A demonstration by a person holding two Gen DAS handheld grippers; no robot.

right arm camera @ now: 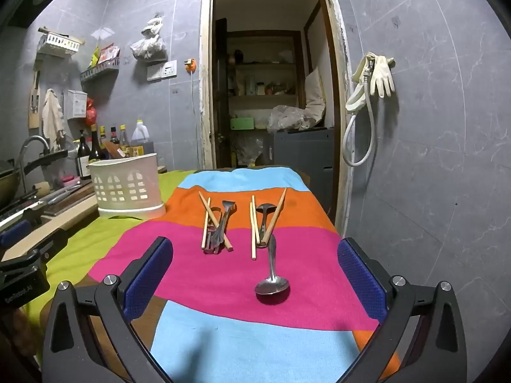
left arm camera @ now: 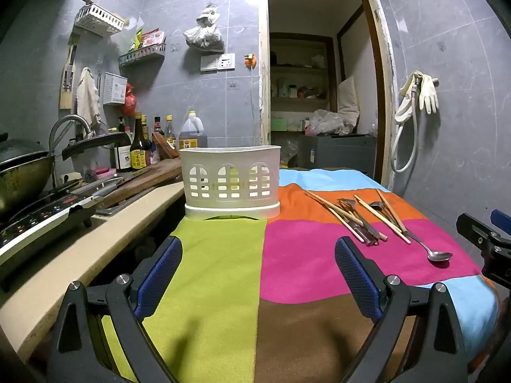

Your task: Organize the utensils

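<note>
A white slotted utensil basket (left arm camera: pixel 230 181) (right arm camera: pixel 126 185) stands upright at the far left of the striped cloth. Two heaps of utensils lie on the orange and pink stripes: wooden chopsticks (right arm camera: pixel 207 220) crossed over metal pieces, and more chopsticks (right arm camera: pixel 254 226) beside a metal spoon (right arm camera: pixel 272 282) whose bowl points toward me. In the left wrist view the same spoon (left arm camera: pixel 439 256) lies at the right. My left gripper (left arm camera: pixel 258 252) hovers open over the green and pink cloth, short of the basket. My right gripper (right arm camera: pixel 255 253) is open, with the spoon lying between its blue pads, untouched.
A counter (left arm camera: pixel 95 245) at the left carries a stove, a wok (left arm camera: pixel 19 175), a cutting board and several bottles (left arm camera: pixel 140 146). An open doorway (right arm camera: pixel 271 95) lies behind the table. A hose and gloves (right arm camera: pixel 377 73) hang on the right wall. The cloth's right edge drops off near that wall.
</note>
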